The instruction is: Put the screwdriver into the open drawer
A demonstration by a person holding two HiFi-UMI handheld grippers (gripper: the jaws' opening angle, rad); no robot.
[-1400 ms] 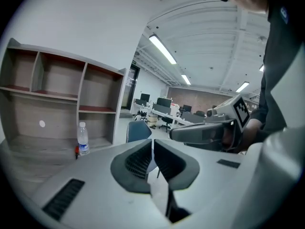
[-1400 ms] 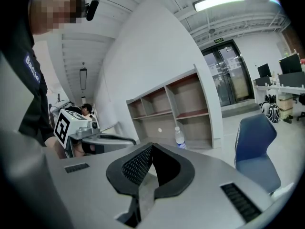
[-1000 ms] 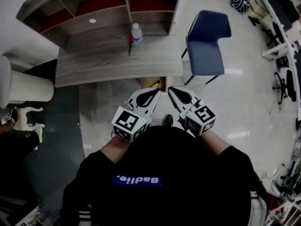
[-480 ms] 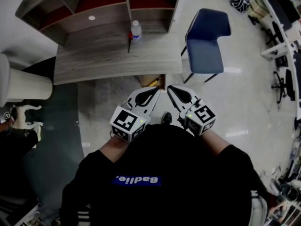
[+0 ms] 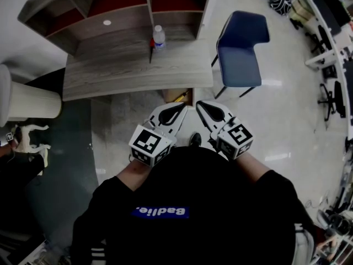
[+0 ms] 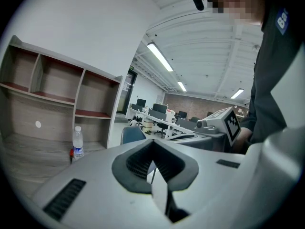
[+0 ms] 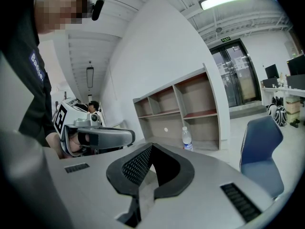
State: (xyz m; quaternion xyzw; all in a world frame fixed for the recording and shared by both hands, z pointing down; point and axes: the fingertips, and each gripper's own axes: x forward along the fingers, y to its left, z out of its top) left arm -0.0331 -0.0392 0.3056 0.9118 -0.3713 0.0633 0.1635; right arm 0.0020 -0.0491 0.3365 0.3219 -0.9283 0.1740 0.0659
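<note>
The screwdriver (image 5: 151, 48), red-handled, lies on the grey wooden desk (image 5: 110, 70) just left of a water bottle (image 5: 159, 37); the left gripper view shows its red handle (image 6: 71, 153) beside the bottle (image 6: 78, 143). The open drawer (image 5: 178, 96) shows as a pale wooden box under the desk's front edge. My left gripper (image 5: 185, 105) and right gripper (image 5: 199, 104) hang side by side close to my chest, short of the desk, tips near the drawer. Both are shut with nothing between the jaws, as the left gripper (image 6: 153, 141) and right gripper (image 7: 151, 145) show in their own views.
A shelf unit (image 5: 121, 4) stands along the desk's back. A blue chair (image 5: 240, 48) sits right of the desk. A white cylinder (image 5: 27, 101) and a small white horse figure (image 5: 30, 137) are at the left. Office desks and chairs (image 5: 331, 48) line the far right.
</note>
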